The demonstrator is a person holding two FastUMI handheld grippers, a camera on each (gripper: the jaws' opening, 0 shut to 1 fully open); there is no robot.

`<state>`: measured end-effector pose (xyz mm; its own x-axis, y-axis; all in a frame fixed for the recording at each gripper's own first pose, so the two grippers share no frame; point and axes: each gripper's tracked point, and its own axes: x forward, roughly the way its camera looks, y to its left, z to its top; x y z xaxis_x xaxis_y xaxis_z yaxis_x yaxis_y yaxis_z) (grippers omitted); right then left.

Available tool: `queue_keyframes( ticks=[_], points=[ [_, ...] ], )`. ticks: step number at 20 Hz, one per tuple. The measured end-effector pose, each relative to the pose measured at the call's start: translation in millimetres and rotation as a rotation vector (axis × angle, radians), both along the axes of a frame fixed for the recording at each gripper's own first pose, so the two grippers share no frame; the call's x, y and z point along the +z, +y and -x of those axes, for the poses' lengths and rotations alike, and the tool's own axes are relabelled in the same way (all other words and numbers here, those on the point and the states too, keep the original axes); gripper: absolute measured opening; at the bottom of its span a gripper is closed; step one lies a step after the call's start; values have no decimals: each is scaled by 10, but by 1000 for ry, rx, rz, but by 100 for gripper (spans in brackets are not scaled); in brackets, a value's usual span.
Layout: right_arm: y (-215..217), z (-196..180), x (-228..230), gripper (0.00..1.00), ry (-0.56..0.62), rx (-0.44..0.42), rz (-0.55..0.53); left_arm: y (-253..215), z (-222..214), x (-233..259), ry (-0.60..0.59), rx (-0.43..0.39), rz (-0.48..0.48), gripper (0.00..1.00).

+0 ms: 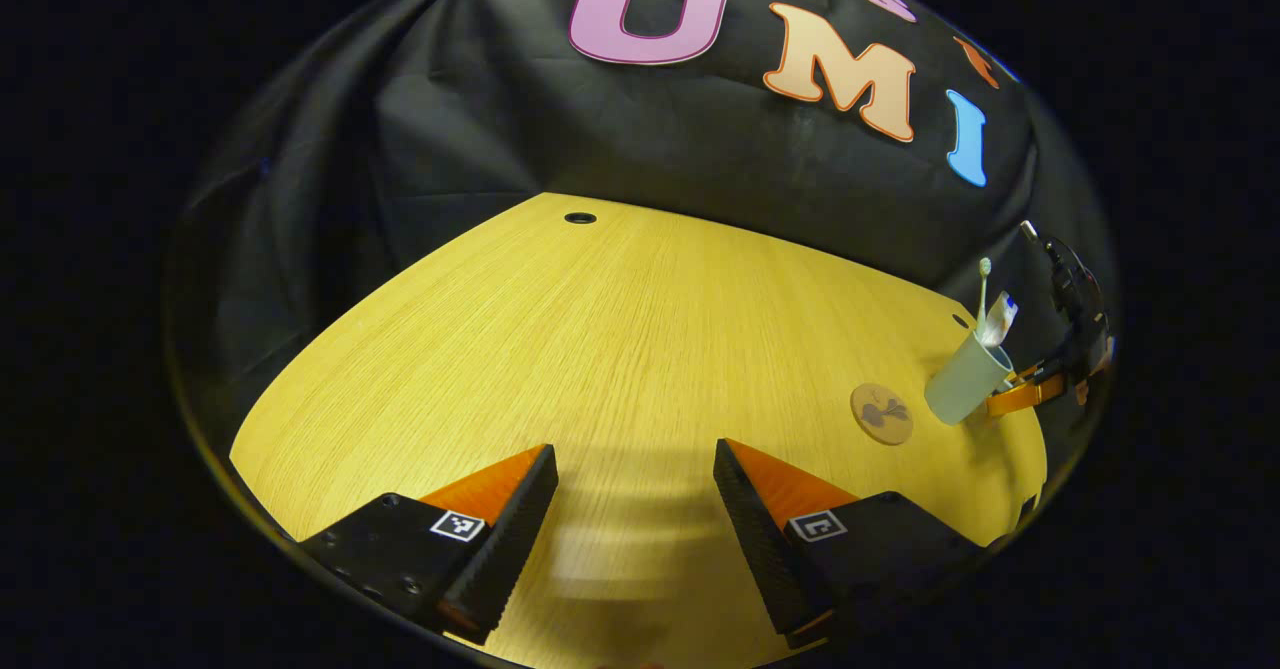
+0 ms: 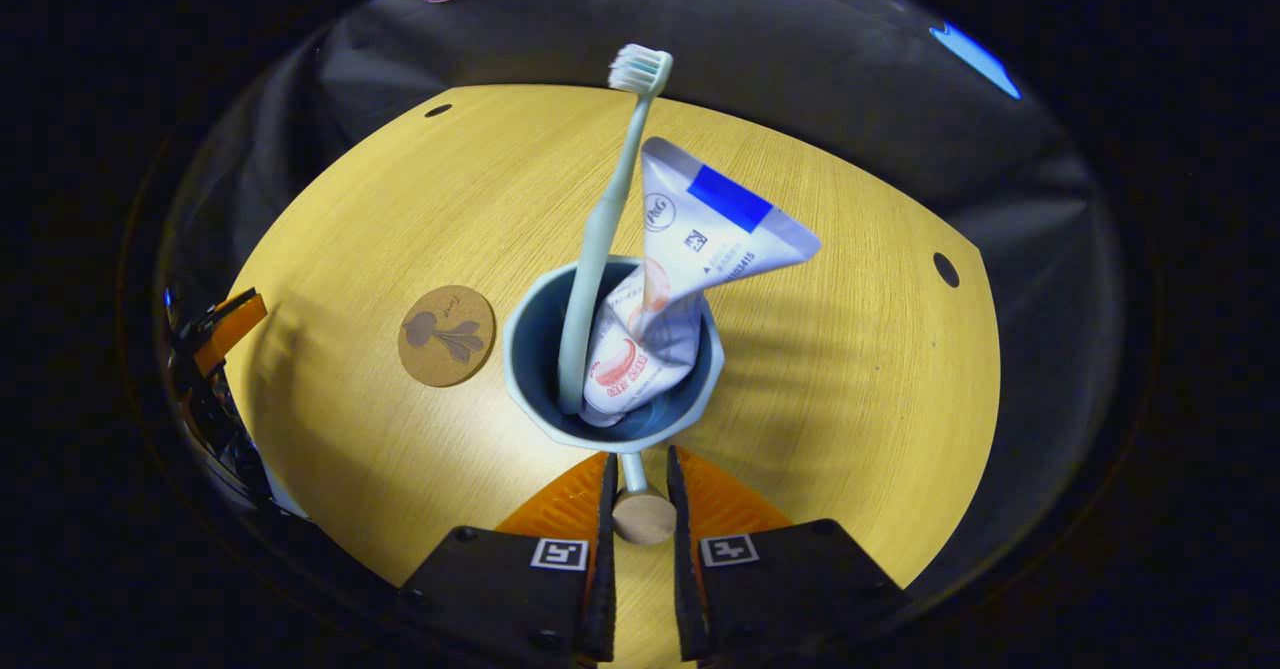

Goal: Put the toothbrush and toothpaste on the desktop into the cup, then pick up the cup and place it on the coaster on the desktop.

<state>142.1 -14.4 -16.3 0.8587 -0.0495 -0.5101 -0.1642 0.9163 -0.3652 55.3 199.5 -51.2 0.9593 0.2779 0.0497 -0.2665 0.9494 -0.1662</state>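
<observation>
R claw clamps cup handle; coaster beside, apart.

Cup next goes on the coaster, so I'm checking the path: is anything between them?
Nothing visible. The cup, held by its handle in the right gripper, has bare desktop between it and the coaster.

The toothpaste and toothbrush bottoms hide inside the cup.
</observation>
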Motion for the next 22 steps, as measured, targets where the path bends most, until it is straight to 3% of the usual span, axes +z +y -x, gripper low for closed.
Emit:
queue_keyframes(
  ticks=[2,4,10,22],
  points=[
    [0,-6,51,26,-27,0,18,-6,-5,-8,3,-11,2,94],
    [12,15,93,23,-51,10,49,-14,-13,-21,5,-15,4,94],
    [231,123,97,21,-25,54,15,-11,-9,-20,12,-6,18,94],
    [296,174,260,22,-42,229,13,3,-29,-65,26,7,35,94]
  ],
)
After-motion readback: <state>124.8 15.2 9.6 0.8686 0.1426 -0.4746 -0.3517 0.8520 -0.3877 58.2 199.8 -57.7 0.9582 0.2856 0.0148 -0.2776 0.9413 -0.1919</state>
